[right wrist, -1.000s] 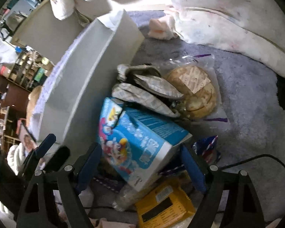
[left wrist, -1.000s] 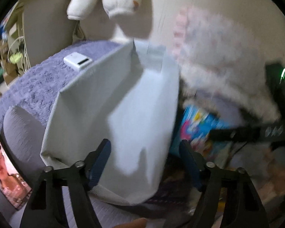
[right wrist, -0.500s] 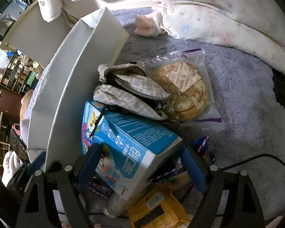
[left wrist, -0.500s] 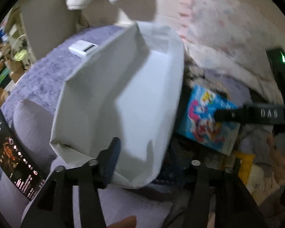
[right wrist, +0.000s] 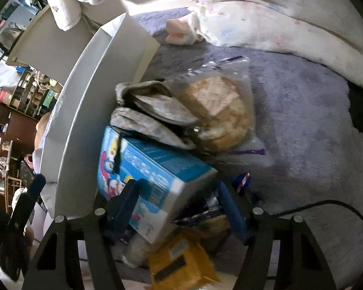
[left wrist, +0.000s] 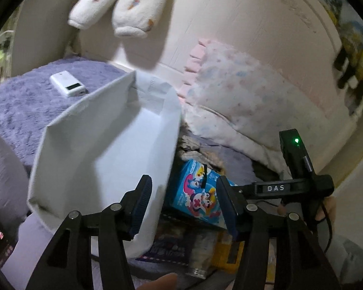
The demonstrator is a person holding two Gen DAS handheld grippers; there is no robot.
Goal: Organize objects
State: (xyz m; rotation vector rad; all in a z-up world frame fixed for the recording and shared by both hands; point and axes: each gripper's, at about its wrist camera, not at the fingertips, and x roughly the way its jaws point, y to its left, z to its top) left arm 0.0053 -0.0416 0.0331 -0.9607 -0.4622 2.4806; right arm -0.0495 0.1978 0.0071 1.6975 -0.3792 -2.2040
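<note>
Purple blanket [right wrist: 290, 111]: bed surface carrying everything; most of it bare fleece, with the clutter gathered in one heap near its middle.
White fabric bin [left wrist: 104, 149]: stands open on the blanket just left of the heap; the part of its inside that shows is plain white, with nothing in it (the bottom is only partly in view), so I judge the sorting barely begun.
Blue cartoon carton [right wrist: 155, 169]: tilted on top of the heap, touching the bin's outer wall; not yet in the bin.
Checked cloth bundle [right wrist: 147, 116]: lies behind the carton, against the bin's side, still out.
Bagged flatbread [right wrist: 220, 113]: in a clear pouch on the blanket, right of the cloth, still out.
Yellow packet [right wrist: 179, 261]: at the near edge of the heap, under the carton's corner, still out.
Small packets under the carton: dark wrappers and a jar-like item, too hidden to name.
White power bank [left wrist: 67, 86]: alone on the blanket beyond the bin, well apart from the heap.
Right gripper [right wrist: 179, 205]: spread wide, its fingers either side of the carton's near corner, not closed on it (a pick looks likely, as a guess).
Left gripper [left wrist: 184, 207]: spread, holding nothing, poised over the bin's near rim.
Left to do: by my reading, nearly everything.
</note>
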